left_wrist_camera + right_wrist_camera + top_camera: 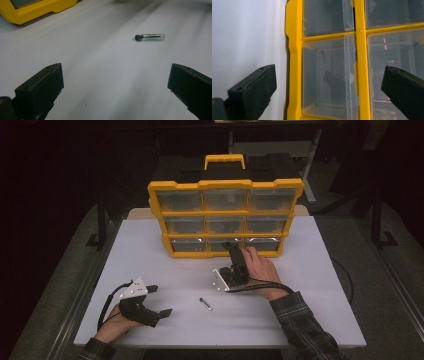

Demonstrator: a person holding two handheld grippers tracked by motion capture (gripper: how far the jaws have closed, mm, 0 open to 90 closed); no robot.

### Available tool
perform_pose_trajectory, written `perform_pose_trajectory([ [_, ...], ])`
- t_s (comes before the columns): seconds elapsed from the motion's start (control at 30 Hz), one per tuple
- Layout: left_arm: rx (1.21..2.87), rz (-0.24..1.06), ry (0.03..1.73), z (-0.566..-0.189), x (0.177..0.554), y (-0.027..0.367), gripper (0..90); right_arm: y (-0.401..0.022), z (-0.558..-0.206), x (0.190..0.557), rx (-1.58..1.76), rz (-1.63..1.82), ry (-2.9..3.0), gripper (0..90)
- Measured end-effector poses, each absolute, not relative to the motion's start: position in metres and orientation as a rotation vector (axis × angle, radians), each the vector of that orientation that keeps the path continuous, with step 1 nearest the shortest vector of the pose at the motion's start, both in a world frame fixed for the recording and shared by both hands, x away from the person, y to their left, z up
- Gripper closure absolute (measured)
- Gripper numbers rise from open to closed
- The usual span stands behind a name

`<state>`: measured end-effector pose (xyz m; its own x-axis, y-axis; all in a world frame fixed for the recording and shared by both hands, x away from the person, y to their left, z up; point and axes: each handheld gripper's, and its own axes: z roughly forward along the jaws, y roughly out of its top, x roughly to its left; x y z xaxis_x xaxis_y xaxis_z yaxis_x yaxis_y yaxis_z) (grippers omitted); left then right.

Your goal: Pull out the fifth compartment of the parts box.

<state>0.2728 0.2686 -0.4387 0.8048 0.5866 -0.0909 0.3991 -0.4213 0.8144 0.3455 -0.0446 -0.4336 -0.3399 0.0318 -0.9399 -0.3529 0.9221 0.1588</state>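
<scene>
Reaching right claw (231,246) toward drawer (225,244)

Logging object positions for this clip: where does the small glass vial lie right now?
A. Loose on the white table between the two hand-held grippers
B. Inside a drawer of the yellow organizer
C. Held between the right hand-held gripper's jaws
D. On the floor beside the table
A: the vial lies bare on the table, apart from the open left hand-held gripper and from the right hand-held gripper at the organizer.
</scene>
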Motion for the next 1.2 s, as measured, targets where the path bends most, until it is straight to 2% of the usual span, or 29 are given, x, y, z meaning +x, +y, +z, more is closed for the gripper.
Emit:
perform_pose_trajectory([
  [1.2, 2.076, 0.267, 0.719, -0.438, 0.272, 0.269, 0.0, -0.043, -0.419, 0.342, -0.257, 0.341, 1.758, 0.0],
])
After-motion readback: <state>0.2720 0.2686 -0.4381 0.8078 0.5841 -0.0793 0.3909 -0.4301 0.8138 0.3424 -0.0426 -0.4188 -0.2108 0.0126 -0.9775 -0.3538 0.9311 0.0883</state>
